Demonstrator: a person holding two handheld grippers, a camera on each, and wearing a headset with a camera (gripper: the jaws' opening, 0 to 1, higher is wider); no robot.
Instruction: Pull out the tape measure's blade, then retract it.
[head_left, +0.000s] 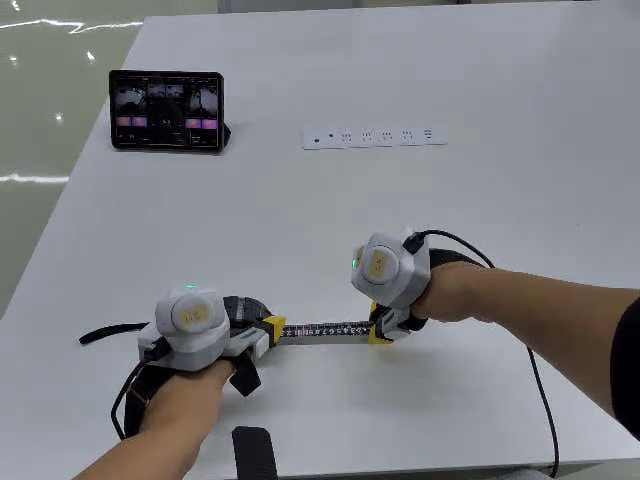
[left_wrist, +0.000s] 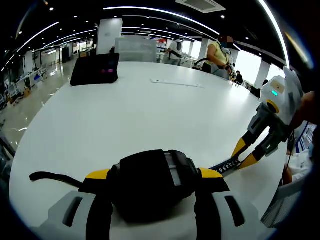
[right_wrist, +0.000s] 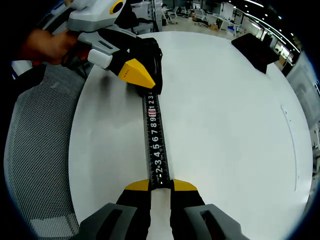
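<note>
**Blade part-way out, both grippers engaged**

Tape measure case (left_wrist: 150, 182) – black, lying on the white table (head_left: 400, 80) near its front edge, to my left. My left gripper (head_left: 268, 330) is clamped across it: in the left gripper view the two yellow-tipped jaws press against either side of the case. A dark strap (head_left: 110, 332) trails from the case along the tabletop, away from the blade.

Blade (right_wrist: 155, 145) – a short length is drawn out, running straight and low over the table from the case toward my right. Its printed scale faces up; the digits read clearly in the right gripper view.

My right gripper (right_wrist: 160, 186) has its jaws drawn narrow, pinching the free end of the blade between the yellow tips. In the head view the two grippers sit apart, with the blade spanning the gap between them.

Further back on the table: a tablet (head_left: 166, 110) propped upright at far left, screen lit, and a white power strip (head_left: 375, 136) lying flat near the middle. A grey mesh chair (right_wrist: 35, 150) shows beside the table edge in the right gripper view.
</note>
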